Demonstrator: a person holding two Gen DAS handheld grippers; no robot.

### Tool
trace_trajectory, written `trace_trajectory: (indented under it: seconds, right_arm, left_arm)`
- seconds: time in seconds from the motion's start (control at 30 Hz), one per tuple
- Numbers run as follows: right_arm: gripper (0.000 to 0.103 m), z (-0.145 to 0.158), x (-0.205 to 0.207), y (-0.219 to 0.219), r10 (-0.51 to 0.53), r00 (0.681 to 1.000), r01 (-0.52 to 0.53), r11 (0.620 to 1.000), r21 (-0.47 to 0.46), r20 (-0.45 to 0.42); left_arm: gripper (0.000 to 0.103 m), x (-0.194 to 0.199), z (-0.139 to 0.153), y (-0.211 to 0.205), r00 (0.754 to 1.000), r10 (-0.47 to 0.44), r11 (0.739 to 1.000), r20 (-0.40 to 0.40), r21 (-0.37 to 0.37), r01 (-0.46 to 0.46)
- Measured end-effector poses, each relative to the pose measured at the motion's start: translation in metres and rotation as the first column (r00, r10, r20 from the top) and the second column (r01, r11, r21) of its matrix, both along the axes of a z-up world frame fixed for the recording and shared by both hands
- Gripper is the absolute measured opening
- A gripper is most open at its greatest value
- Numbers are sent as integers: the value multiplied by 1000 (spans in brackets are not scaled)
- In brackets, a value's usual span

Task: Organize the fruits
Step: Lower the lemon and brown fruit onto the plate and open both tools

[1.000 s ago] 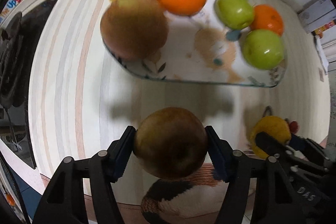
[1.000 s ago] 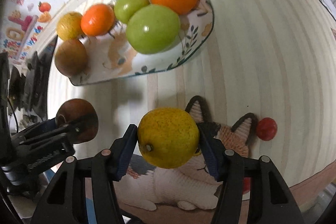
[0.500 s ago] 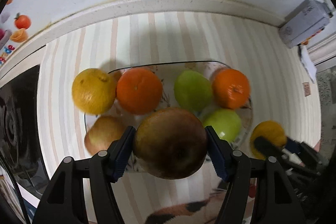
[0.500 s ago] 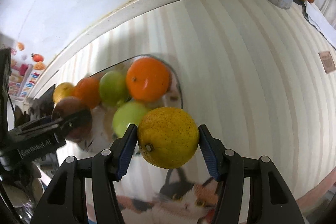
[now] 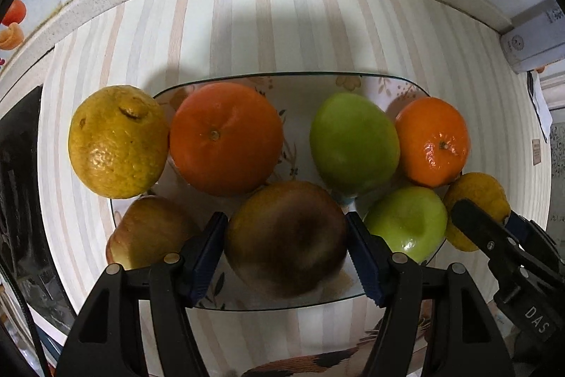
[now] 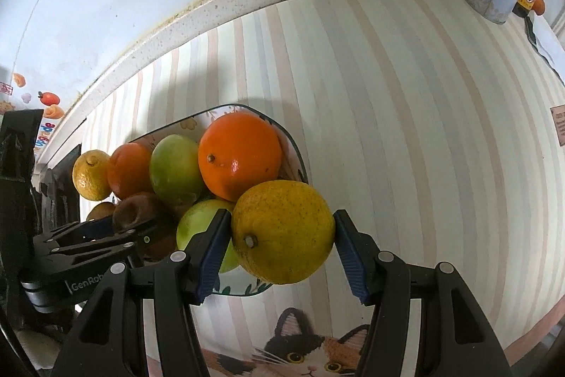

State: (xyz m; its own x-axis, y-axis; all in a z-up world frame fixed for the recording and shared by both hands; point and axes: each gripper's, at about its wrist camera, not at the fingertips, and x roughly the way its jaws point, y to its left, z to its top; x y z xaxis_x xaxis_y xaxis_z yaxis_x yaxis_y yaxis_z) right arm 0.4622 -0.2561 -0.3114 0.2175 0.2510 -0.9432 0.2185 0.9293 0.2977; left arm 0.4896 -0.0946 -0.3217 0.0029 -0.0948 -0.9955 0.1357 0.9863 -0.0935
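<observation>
A: Holding item one: brown apple (image 5: 286,237), clamped at its widest girth in left gripper (image 5: 284,253), over patterned plate (image 5: 388,83); firm, bruisable

B: Item two: yellow citrus (image 6: 282,230), pinched likewise in right gripper (image 6: 280,244), beside plate's crowded edge; round, may roll

A brownish apple (image 5: 286,237) is held over the near part of the floral plate (image 5: 360,82). A yellow citrus (image 6: 282,231) is held at the plate's right end. On the plate are seen a bumpy yellow citrus (image 5: 118,140) overhanging the left rim, two oranges (image 5: 226,137) (image 5: 431,140), two green apples (image 5: 354,143) (image 5: 406,223) and a reddish-yellow apple (image 5: 148,230).
</observation>
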Motion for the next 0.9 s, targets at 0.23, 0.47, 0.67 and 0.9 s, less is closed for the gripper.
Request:
trace_trajectory:
  seconds: [0.23, 0.47, 0.67, 0.9]
  right_arm:
    - [64, -2, 0, -7, -16, 1000, 17, 999, 48, -11]
    - [85, 0, -2, -12, -21, 999, 23, 999, 44, -30]
    - [94, 20, -15, -5, 42, 999, -43, 995, -90, -12]
    - [94, 53, -50, 18, 127, 991, -119, 977, -177, 35]
  left_arm:
    - [89, 9, 11, 3, 999, 10, 1000, 32, -18, -10]
    - [89, 8, 17, 9, 998, 13, 1000, 56, -5, -13]
    - [89, -20, 41, 23, 992, 21, 1000, 124, 17, -23]
    - [89, -68, 65, 55, 980, 71, 997, 188, 28, -77]
